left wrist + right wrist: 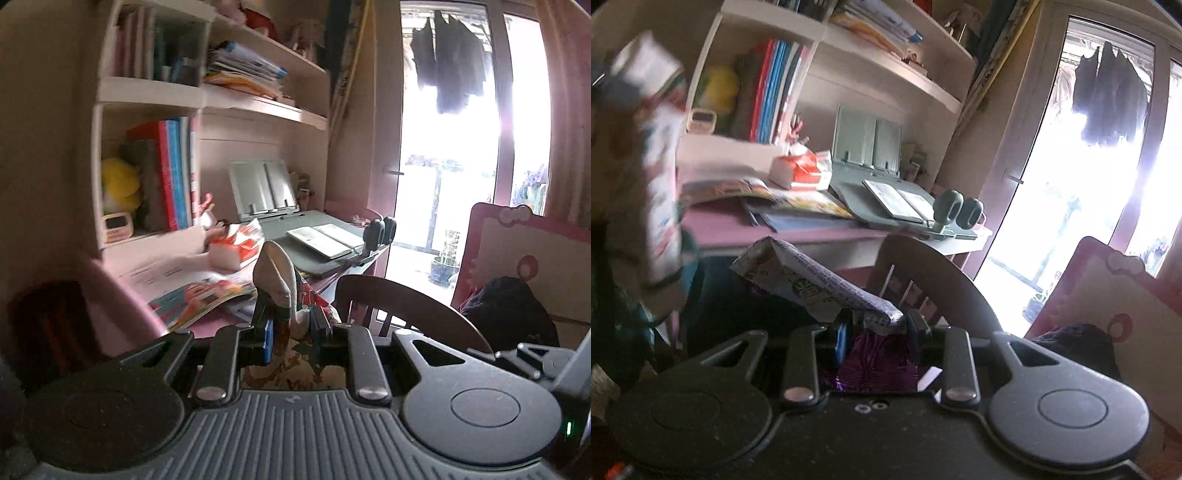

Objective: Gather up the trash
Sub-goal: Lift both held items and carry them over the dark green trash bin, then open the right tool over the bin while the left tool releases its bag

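Crumpled wrapper (282, 284), pale with red and green print, is what your left tool (290, 325) is clamped on; it sticks up from between the fingers, held in the air in front of the counter (207, 326). Your right tool (877, 326) is closed too, pinching a purple-and-white printed wrapper (809, 282) by its right end, so the rest of it reaches out up and to the left, also off any surface and above the dark gap under the counter. More purple foil shows just behind the fingers.

On the pink counter (716, 225) lie open picture books (798, 197), a red-and-white tissue pack (803, 170) resting on them, and a grey reading stand (868, 142) with an open booklet (899, 201) on its base. A grey clip-on fixture (958, 210) sits at the counter's right edge. Shelves (155, 92) above hold upright books (175, 173), a yellow soft toy (120, 184) and a small clock (118, 225). A dark wooden chair back (402, 299) stands just in front of both tools. To the right you have a pink board (532, 258), and dark clothes (448, 62) hang at the bright glass door. At the left edge of your right wrist view a blurred patterned shape (661, 192) passes; you cannot tell what it is.
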{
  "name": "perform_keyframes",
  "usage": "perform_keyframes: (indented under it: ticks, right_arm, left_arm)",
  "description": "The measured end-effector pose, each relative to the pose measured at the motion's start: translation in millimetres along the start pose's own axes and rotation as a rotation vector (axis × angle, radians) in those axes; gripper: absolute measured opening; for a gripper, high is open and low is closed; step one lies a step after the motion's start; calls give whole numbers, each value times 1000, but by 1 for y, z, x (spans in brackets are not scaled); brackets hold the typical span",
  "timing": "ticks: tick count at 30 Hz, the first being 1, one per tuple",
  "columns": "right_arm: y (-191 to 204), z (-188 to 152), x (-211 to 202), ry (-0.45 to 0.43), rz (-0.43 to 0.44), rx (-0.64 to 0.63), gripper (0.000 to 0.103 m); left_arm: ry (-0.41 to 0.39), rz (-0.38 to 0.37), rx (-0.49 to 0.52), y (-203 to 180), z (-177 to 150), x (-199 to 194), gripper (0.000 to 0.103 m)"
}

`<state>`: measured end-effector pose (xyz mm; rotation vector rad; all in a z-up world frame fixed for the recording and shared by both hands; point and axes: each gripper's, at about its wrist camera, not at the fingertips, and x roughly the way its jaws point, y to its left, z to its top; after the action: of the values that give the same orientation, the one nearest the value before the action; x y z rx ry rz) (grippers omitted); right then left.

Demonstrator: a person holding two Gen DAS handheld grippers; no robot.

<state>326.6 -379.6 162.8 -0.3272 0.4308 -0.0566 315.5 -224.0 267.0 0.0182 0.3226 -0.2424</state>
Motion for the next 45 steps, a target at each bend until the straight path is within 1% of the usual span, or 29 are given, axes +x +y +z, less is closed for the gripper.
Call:
perform_keyframes:
  ticks: [4, 6, 8, 11, 13, 14, 17, 19, 21, 22, 24, 26, 28, 29, 31, 33, 36, 39, 41, 43, 45]
  right_arm:
    - [3, -2, 20, 16, -7, -76, 31]
    - [6, -2, 31, 28, -5, -110, 31]
    - [11, -4, 42, 46, 1, -142, 31]
    - [18, -7, 57, 71, 21, -178, 32]
    - [22, -9, 65, 84, 51, -188, 32]
    - [24, -10, 68, 86, 58, -191, 34]
    - [28, -11, 76, 95, 82, -202, 36]
    - [28, -13, 79, 100, 85, -199, 38]
    - [25, -14, 82, 101, 90, -195, 39]
    - [22, -15, 81, 99, 96, -180, 42]
    - [17, -18, 79, 98, 119, -150, 44]
    - [12, -19, 76, 91, 135, -126, 46]
    - [6, -19, 69, 77, 144, -82, 48]
    - [3, -19, 66, 75, 155, -63, 50]
    - [2, -19, 62, 76, 172, -54, 51]
    - [3, -20, 60, 77, 166, -64, 52]
    - [8, -17, 56, 76, 174, -86, 53]
    - [8, -11, 52, 49, 179, -66, 54]
    - [7, -7, 47, 23, 192, -48, 55]
    - [5, -3, 46, 32, 207, -19, 55]
    - [3, -1, 40, 41, 241, 31, 55]
  left_arm:
    - [9, -7, 2, -15, 6, 40, 19]
    - [31, -15, -12, -19, 5, 61, 19]
    - [58, -28, -9, -23, 0, 80, 19]
    - [105, -34, 3, -29, -15, 106, 19]
    - [117, -60, 10, -31, -25, 116, 19]
    - [129, -70, 11, -32, -30, 119, 19]
    - [186, -87, 18, -36, -41, 133, 19]
    - [213, -80, 8, -37, -47, 141, 19]
    - [242, -101, -8, -35, -53, 148, 19]
    - [255, -110, -20, -34, -56, 150, 19]
    - [266, -117, -30, -31, -61, 151, 20]
    - [272, -115, -28, -29, -64, 149, 23]
    - [271, -118, -36, -26, -67, 143, 32]
    - [270, -120, -38, -25, -67, 140, 34]
    - [265, -123, -47, -21, -68, 132, 50]
    - [257, -119, -54, -18, -68, 123, 58]
    - [253, -114, -56, -13, -68, 108, 60]
    - [243, -108, -59, -6, -70, 90, 68]
    - [237, -98, -55, 0, -72, 77, 69]
    - [231, -92, -61, 7, -76, 64, 69]
    - [234, -90, -64, 15, -81, 50, 69]
